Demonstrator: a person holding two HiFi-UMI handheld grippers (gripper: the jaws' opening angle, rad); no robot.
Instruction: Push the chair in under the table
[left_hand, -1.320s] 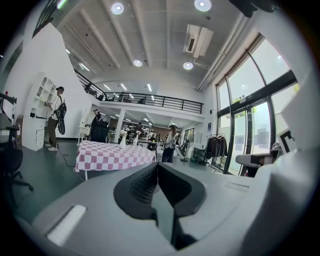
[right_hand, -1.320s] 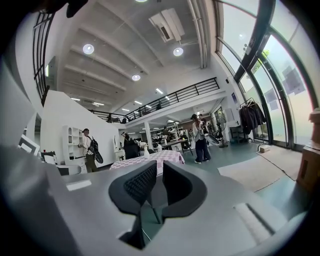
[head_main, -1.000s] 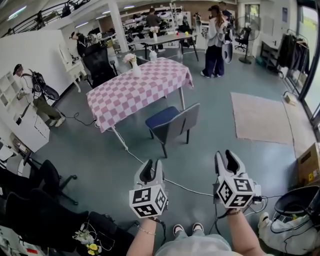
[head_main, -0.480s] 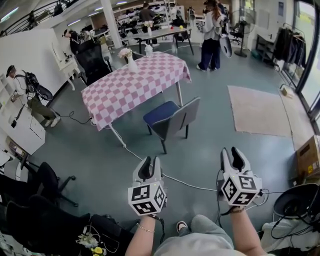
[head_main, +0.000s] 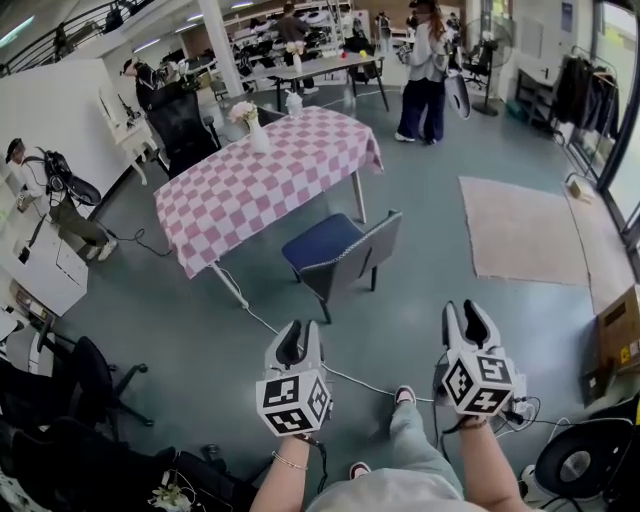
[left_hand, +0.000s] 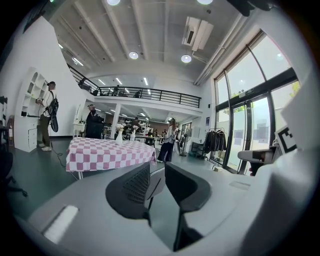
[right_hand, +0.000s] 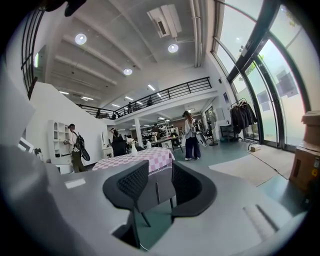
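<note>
Two grippers are nearest, held side by side above the grey-green floor (head_main: 200, 320); the left gripper (head_main: 302, 328) has its jaws apart with nothing between them, and they have just been closing a little; the right gripper (head_main: 463, 310) also has its jaws apart and holds nothing; a thin cable (head_main: 370, 376) runs across the floor just beyond them. Further out and well apart from both grippers stands the chair (head_main: 340, 255), grey back toward the person, blue seat toward the worktop (head_main: 260, 190); it sits just beside the worktop's near edge, not under it. A pink-and-white checked cloth covers the worktop, and a white vase (head_main: 258, 135) of flowers stands near its far side. A pale rug (head_main: 520, 230) lies off to the right; a white cabinet (head_main: 45, 265) is at the left; beyond, a person (head_main: 425, 70) stands near more tables.
</note>
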